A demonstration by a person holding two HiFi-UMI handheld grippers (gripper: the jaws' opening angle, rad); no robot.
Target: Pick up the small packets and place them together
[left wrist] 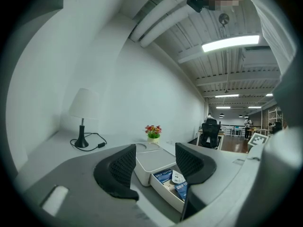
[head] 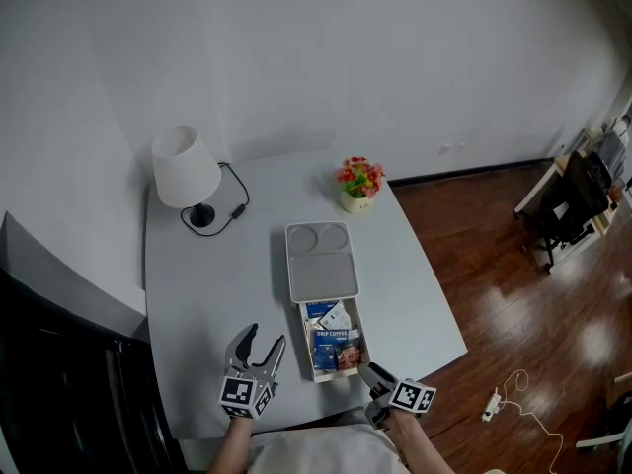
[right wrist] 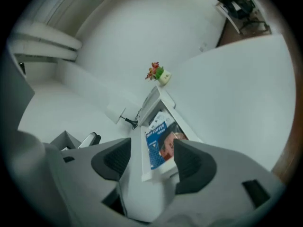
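Several small packets lie in an open white drawer pulled out of a flat white box: a blue drip-coffee packet and a white packet on top. My left gripper rests open on the table, left of the drawer, with nothing between its jaws. My right gripper sits at the drawer's near right corner. In the right gripper view the gripper stands open, with the drawer's front wall and the blue packet ahead between its jaws, untouched. In the left gripper view that gripper frames the box and packets.
A white lamp with a black cable stands at the table's back left. A small flower pot sits behind the box. A dark chair is at the left; the table's right edge drops to a wooden floor.
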